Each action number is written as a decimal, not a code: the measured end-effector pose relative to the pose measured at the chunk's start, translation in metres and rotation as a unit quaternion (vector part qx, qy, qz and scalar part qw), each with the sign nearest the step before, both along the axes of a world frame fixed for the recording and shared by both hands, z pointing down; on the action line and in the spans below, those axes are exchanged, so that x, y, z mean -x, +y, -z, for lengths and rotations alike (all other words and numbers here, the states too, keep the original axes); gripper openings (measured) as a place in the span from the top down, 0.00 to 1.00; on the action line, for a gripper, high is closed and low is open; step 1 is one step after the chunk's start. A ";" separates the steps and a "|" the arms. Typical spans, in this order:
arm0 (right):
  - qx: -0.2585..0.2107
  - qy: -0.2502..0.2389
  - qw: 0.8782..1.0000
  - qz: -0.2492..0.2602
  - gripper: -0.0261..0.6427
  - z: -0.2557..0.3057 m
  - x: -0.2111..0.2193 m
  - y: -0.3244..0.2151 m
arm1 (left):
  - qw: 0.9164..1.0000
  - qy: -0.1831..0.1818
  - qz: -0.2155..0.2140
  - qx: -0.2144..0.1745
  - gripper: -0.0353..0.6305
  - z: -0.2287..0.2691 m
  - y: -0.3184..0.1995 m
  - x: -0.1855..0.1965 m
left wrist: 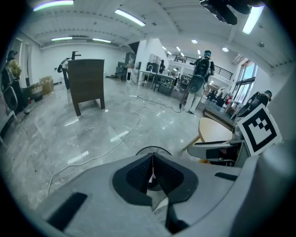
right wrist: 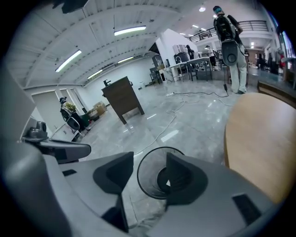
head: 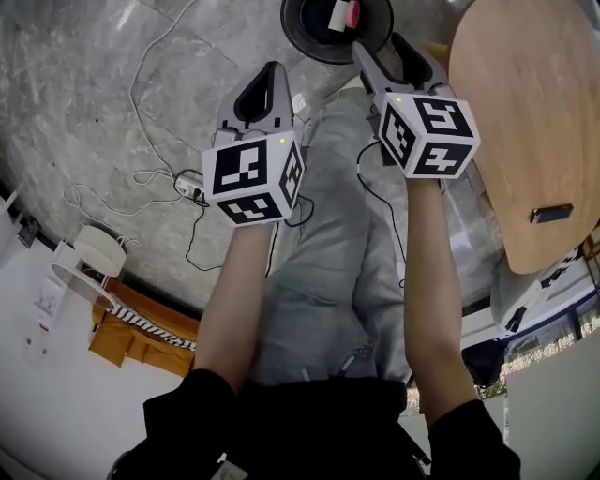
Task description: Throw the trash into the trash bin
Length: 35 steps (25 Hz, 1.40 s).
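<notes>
Both grippers are pointing down toward the trash bin, arms stretched out. The right gripper is hanging over the bin's rim with its jaws standing wide apart and nothing between them. The gap is looking straight into the bin, so I'd say it's parked there for a clean drop. The left gripper is sitting just beside the bin, short of the rim, jaws pressed together pad to pad and pinching nothing I can make out. Probably just riding along out of the way. The trash is lying inside the bin: a small white piece with a pink-red one against it, maybe paper or wrapper, can't tell which. So the throw is looking done, as far as I can judge. The bin is round, black and open-topped, with walls looking like fine mesh and a darker bottom. The jaw pads are dark and ribbed, the gripper bodies smooth grey plastic. A round wooden table, light matte grain, is standing just right of the bin. The floor around the bin is glossy grey stone, with loose cables trailing off to the bin's left.
</notes>
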State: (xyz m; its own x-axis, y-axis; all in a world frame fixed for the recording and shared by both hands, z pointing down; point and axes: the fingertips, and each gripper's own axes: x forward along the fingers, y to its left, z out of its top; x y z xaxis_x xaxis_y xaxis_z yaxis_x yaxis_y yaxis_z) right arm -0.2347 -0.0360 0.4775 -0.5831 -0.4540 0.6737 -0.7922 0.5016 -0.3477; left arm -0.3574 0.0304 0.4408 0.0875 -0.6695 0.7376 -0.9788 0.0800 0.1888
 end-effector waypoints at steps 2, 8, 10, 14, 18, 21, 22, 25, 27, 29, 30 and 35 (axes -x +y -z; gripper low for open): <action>0.002 0.009 1.000 -0.011 0.71 -0.001 -0.014 0.006 | 1.000 0.002 -0.012 0.001 0.93 -0.001 -0.004 -0.010; 0.006 -0.021 0.998 -0.057 0.94 0.008 -0.072 0.015 | 0.996 0.012 -0.085 -0.005 0.93 0.001 -0.030 -0.070; 0.003 -0.025 0.997 -0.075 0.94 0.011 -0.092 0.016 | 0.994 0.014 -0.111 -0.005 0.93 0.001 -0.038 -0.092; -0.005 -0.028 0.989 -0.142 0.94 0.020 -0.146 0.021 | 0.984 0.016 -0.179 -0.007 0.93 0.004 -0.052 -0.145; -0.010 -0.021 0.974 -0.224 0.94 0.028 -0.203 0.035 | 0.967 0.018 -0.252 -0.011 0.93 0.013 -0.059 -0.199; -0.012 -0.015 0.962 -0.272 0.94 0.033 -0.247 0.049 | 0.955 0.021 -0.295 -0.010 0.93 0.017 -0.058 -0.243; -0.012 -0.013 0.958 -0.288 0.94 0.034 -0.262 0.054 | 0.951 0.022 -0.310 -0.011 0.93 0.018 -0.057 -0.258; -0.012 -0.007 0.940 -0.340 0.94 0.035 -0.304 0.073 | 0.934 0.026 -0.357 -0.010 0.93 0.020 -0.049 -0.303; -0.011 -0.002 0.926 -0.378 0.94 0.036 -0.329 0.088 | 0.921 0.027 -0.390 -0.007 0.93 0.021 -0.042 -0.330; -0.009 0.002 0.911 -0.412 0.94 0.036 -0.351 0.103 | 0.908 0.028 -0.419 -0.001 0.93 0.020 -0.035 -0.354; -0.008 0.004 0.904 -0.427 0.94 0.036 -0.362 0.110 | 0.902 0.028 -0.432 0.001 0.93 0.020 -0.031 -0.365; -0.011 0.018 0.863 -0.504 0.94 0.037 -0.423 0.144 | 0.872 0.029 -0.489 0.008 0.93 0.017 -0.014 -0.423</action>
State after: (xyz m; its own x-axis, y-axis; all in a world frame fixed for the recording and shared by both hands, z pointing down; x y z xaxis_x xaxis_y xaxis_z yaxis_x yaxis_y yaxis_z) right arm 0.1882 0.1082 0.4409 0.1372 -0.7312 0.6682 -0.8405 -0.4429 -0.3120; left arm 0.0657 0.0159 0.4236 0.6486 -0.2436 0.7211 -0.5694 -0.7840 0.2472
